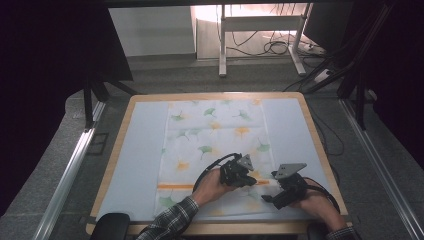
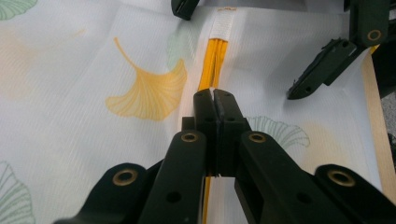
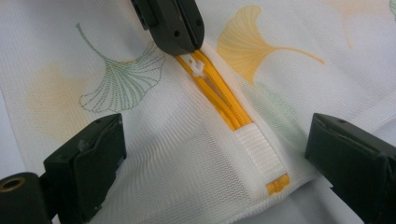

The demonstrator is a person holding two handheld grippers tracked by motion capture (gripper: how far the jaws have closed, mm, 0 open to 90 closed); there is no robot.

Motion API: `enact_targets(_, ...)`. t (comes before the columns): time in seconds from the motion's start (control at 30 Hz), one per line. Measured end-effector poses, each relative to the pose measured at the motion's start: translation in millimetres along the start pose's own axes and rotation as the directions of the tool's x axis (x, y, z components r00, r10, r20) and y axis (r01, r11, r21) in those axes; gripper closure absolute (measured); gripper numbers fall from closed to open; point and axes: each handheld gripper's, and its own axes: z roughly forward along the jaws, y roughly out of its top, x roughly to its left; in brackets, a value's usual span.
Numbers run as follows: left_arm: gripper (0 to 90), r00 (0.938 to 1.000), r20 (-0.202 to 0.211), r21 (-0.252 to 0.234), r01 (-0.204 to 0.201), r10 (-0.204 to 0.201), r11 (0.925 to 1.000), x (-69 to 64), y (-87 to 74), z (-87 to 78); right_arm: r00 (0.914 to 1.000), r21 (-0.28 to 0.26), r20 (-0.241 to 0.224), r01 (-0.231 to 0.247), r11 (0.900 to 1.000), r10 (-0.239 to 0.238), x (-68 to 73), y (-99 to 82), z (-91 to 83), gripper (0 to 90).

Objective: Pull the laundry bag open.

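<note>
Black left tool (image 2: 215,100) low over zipper (image 2: 212,63)

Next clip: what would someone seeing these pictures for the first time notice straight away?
A white mesh laundry bag printed with yellow and green ginkgo leaves lies flat across the middle of the table. An orange zipper runs across its near end, and the left claw is shut on the white zipper pull. The right claw sits open astride the zipper's end by the bag's right edge.
</note>
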Motion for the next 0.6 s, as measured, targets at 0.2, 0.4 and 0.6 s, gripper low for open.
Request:
enact_targets(0.2,90.0,1.0,-0.002,-0.001,0.006,-0.006,1.0,-0.1,-4.4,-4.6,1.0,-0.001,0.0,-0.001,1.0,0.001,0.0,0.0,0.0,5.2)
enact_targets(0.4,90.0,0.9999,-0.004,-0.002,0.012,-0.012,0.9999,-0.4,-8.7,-7.9,1.0,-0.001,0.001,-0.001,1.0,0.001,0.1,0.0,0.0,5.2)
enact_targets(0.6,90.0,0.9998,-0.01,0.008,0.018,-0.018,0.9998,-0.7,-12.5,-12.5,1.0,-0.001,0.001,-0.002,1.0,0.002,0.2,0.0,0.0,5.2)
